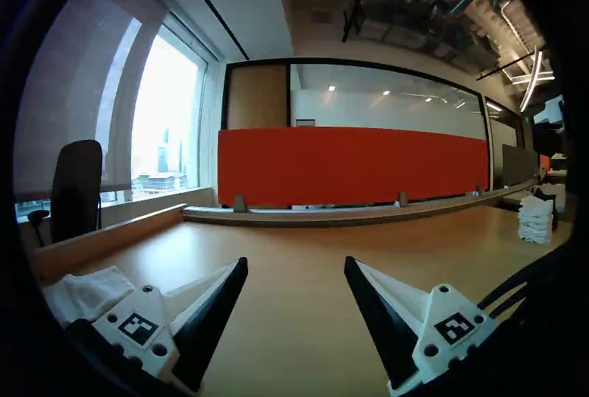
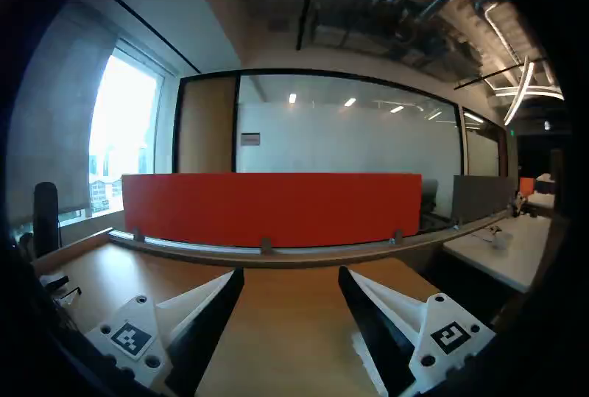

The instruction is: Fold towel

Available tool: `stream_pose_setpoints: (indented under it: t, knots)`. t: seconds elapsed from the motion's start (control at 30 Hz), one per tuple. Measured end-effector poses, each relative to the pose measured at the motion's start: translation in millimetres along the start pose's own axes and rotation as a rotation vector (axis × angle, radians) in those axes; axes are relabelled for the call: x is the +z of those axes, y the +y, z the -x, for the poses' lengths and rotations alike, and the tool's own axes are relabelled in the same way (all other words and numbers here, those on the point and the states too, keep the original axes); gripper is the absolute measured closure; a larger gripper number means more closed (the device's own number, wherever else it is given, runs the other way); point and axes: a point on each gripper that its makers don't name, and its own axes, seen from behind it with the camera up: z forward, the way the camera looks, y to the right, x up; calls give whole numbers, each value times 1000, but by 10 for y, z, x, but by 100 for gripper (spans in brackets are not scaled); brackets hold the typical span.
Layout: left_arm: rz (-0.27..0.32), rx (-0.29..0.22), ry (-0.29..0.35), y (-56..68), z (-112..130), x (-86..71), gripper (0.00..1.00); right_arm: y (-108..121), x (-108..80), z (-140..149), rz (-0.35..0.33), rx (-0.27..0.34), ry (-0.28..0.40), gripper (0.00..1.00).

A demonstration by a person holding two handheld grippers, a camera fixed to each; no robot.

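Note:
A crumpled white towel (image 1: 85,292) lies on the wooden table (image 1: 294,264) at the lower left of the left gripper view, just left of my left gripper (image 1: 296,263). That gripper is open, with bare table between its fingers. At the table's far right stands a stack of folded white towels (image 1: 536,219). In the right gripper view my right gripper (image 2: 291,272) is open above the wooden table (image 2: 287,323), nothing between its fingers. A bit of white cloth (image 2: 359,345) peeks from under its right finger.
A red divider panel (image 1: 353,165) runs along the back of the table, with a glass wall behind it. A black chair (image 1: 73,187) stands by the window at left. A second white desk (image 2: 508,246) lies off to the right, across a gap.

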Motion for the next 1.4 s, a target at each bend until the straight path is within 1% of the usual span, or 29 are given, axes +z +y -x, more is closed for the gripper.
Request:
stream_pose_setpoints:
  t: [0.3,0.5,0.7,0.8,1.0,1.4]
  knots:
    - [-3,-1,-1,3,10,4,3,70,25,-40,0,2,12,1]
    - [-3,-1,-1,5,25,8,3,162,83,-69,5,-25,21,1]
    - [-3,0,0,8,37,10,3,233,137,-125,3,-39,48,1]
    - [-3,-1,0,9,40,13,3,284,173,-115,4,-32,61,0]
    - [-3,-1,-1,9,44,17,3,373,227,69,4,3,63,1]
    - [-3,-1,-1,15,46,16,2,457,274,527,0,66,47,1]
